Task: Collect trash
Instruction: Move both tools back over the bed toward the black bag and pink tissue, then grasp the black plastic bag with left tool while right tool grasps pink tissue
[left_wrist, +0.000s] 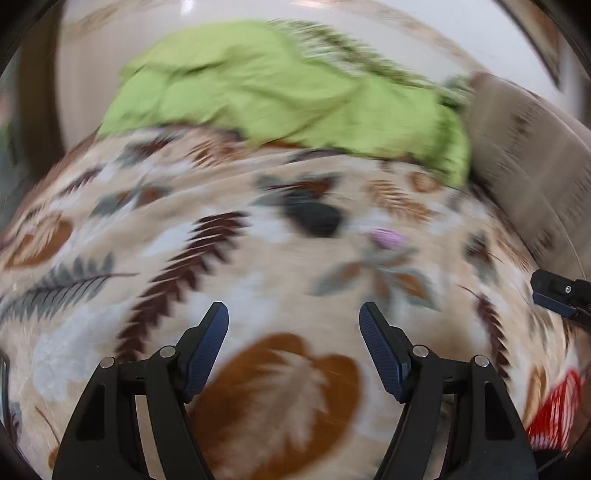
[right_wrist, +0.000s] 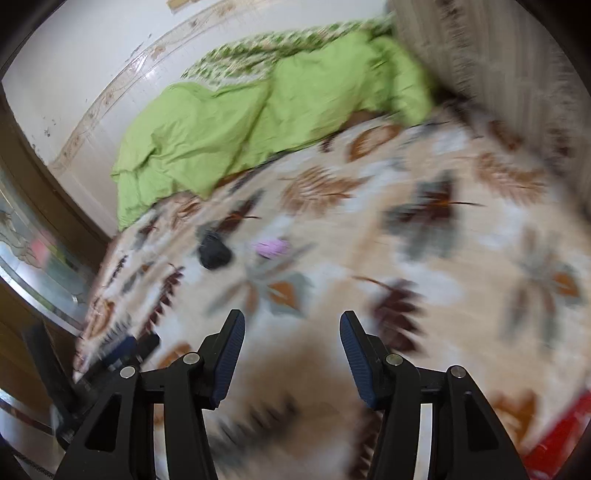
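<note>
Trash here looks to be two small bits lying on a bed: a dark, crumpled black lump (left_wrist: 314, 216) and, just beside it, a small pinkish-purple scrap (left_wrist: 386, 238). Both are blurred, so what they are made of cannot be told. In the right wrist view the black lump (right_wrist: 214, 251) sits left of the purple scrap (right_wrist: 271, 246), the two close together but apart.

They rest on a cream blanket (left_wrist: 258, 302) printed with brown, grey and white leaves, which covers most of the bed. Beyond them a bright green quilt (left_wrist: 280, 88) is bunched along the far side, with a green-patterned cloth at its back edge. A grey-brown headboard or cushion (left_wrist: 528, 162) rises at the right. Something red (left_wrist: 557, 410) shows at the near right edge of the blanket. Pale tiled floor lies past the bed, and the bed's left edge drops off toward a dark frame in the right wrist view.

The left gripper (left_wrist: 293, 321) hangs over bare blanket short of the trash, its jaws spread with nothing between them. The right gripper (right_wrist: 291, 330) is likewise spread and empty, the blanket open in front of it. Its tip (left_wrist: 554, 295) pokes into the left view at the right edge.
</note>
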